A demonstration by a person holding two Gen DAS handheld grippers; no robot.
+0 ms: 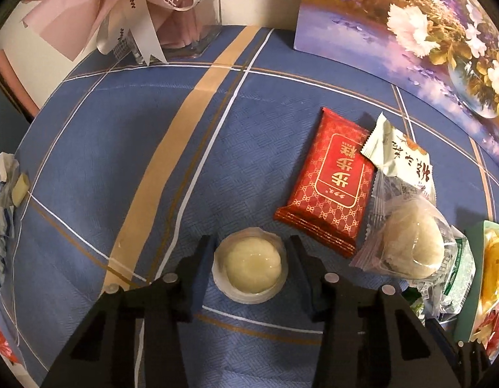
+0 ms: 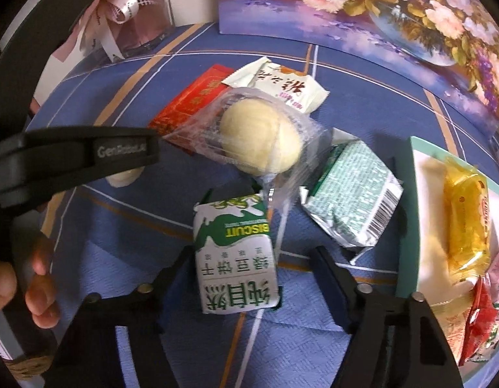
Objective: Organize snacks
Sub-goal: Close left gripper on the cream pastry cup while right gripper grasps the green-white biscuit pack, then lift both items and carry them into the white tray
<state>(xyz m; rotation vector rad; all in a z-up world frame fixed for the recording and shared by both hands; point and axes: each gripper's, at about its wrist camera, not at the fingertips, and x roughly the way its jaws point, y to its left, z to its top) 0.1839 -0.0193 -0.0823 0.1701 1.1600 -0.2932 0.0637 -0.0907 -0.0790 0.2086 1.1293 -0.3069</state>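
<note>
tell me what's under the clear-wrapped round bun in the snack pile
The clear-wrapped bun lies over a red packet's edge, a pale green-and-white packet and a green packet. Their covered parts are hidden.

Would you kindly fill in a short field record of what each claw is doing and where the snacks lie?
left claw: shut on round pale cake in clear plastic cup
right claw: open, straddling white-and-green biscuit packet
loose on blue checked cloth: red foil packet, clear-wrapped round cake, green printed packet
teal-rimmed tray: holds yellow wrapped snack
</note>
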